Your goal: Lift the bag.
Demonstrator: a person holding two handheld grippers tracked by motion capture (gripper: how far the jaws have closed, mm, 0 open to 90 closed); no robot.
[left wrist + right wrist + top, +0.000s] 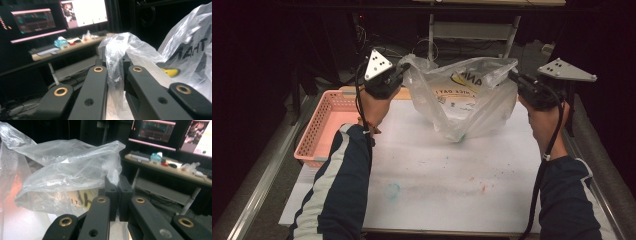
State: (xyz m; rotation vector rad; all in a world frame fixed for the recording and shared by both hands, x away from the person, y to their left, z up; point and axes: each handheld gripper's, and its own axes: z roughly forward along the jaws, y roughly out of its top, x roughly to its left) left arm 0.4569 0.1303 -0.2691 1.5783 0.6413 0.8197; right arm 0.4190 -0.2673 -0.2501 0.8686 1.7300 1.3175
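1. The clear plastic bag (pixel 462 100) is held stretched between the left gripper (pixel 403 67) and the right gripper (pixel 512 76), above the far half of the white desk (pixel 437 175); its sagging bottom appears to rest on or hang just over the desk surface.
2. Risk: thin film could slip out of either clamp if the grippers are drawn further apart, since only a narrow bunched strip is pinched on each side.
3. Risk: tearing at the pinch points is judged possible under more tension, the film being very thin.
4. Risk: if one side is dropped, the mouth would collapse and the contents, a yellow item (pixel 171 72) seen through the film, could spill toward the pink basket (pixel 324 127) or the desk edge.
5. Left gripper (pixel 115 68): jaws closed on a twisted strip of the bag's rim, the film passing between them with only a small gap left.
6. Right gripper (pixel 117 186): jaws pressed together on the opposite rim corner, the film rising from the jaw tips.
7. Printed lettering is noted on the bag; it cannot be read reliably.
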